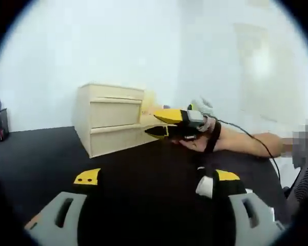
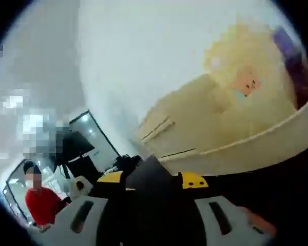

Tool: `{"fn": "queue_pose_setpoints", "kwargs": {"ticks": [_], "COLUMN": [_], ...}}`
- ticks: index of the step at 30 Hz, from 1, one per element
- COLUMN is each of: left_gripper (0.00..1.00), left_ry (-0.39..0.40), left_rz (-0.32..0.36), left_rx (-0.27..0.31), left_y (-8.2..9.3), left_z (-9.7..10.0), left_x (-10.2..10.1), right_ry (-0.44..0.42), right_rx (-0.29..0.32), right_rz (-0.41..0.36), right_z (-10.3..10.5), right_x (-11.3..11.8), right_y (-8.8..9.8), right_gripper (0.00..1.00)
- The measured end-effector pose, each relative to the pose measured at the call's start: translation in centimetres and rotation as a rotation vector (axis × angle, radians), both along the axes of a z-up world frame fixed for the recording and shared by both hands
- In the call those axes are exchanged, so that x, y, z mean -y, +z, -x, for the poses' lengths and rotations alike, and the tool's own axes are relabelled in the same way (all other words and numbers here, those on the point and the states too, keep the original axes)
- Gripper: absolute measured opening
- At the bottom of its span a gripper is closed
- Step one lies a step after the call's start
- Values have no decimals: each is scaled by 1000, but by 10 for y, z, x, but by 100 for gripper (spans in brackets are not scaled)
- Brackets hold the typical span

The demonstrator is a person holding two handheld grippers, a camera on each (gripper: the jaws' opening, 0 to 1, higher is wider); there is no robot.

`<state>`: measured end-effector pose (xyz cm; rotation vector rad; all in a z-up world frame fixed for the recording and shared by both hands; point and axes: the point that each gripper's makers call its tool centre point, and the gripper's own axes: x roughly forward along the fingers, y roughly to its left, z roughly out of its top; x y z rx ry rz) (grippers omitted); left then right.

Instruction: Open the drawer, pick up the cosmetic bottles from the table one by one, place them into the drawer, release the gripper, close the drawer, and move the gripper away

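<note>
Two drawers show on the small wooden chest (image 1: 113, 117) in my left gripper view, standing on the black table (image 1: 41, 164). My left gripper (image 1: 154, 190) sits low over that table with its jaws spread wide and nothing between them; a small white bottle (image 1: 204, 185) stands just inside the right-hand jaw, though I cannot tell whether it touches. My right gripper (image 1: 161, 124) comes in from the right, held by a hand (image 1: 205, 139), its yellow-tipped jaws a little apart and pointed at the chest's side, where one drawer seems pulled out; the blur keeps me from being sure.

Turning to my right gripper view, the picture is tilted and smeared. My right gripper (image 2: 153, 200) has its jaws well apart and empty. Close ahead is a pale open drawer (image 2: 256, 138), its rim running across the view, with a few blurred items inside that I cannot name. A person in red (image 2: 40, 204) stands far off.

I judge the placing step is on, with this hand free at the drawer. Next I should close on the white bottle squarely, lift it clear, and carry it over the rim.
</note>
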<state>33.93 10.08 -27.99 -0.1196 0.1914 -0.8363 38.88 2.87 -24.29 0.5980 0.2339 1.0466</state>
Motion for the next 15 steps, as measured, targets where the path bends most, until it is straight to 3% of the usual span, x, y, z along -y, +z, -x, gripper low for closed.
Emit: {"fn": "queue_pose_setpoints", "kwargs": {"ticks": [6, 10, 15], "left_gripper": [83, 77, 76], "left_ry": [25, 71, 100], "left_rz": [157, 155, 265], "left_rx": [-30, -60, -121], "left_y": [19, 18, 21], "left_z": [-11, -22, -37], "left_x": [8, 13, 26], "right_ry": [92, 87, 86], "right_rx": [220, 321, 356], "right_rz": [123, 239, 274], "right_z": [34, 39, 38], "right_x": [30, 42, 52], "right_y": [11, 6, -1], "right_gripper": [37, 47, 47]}}
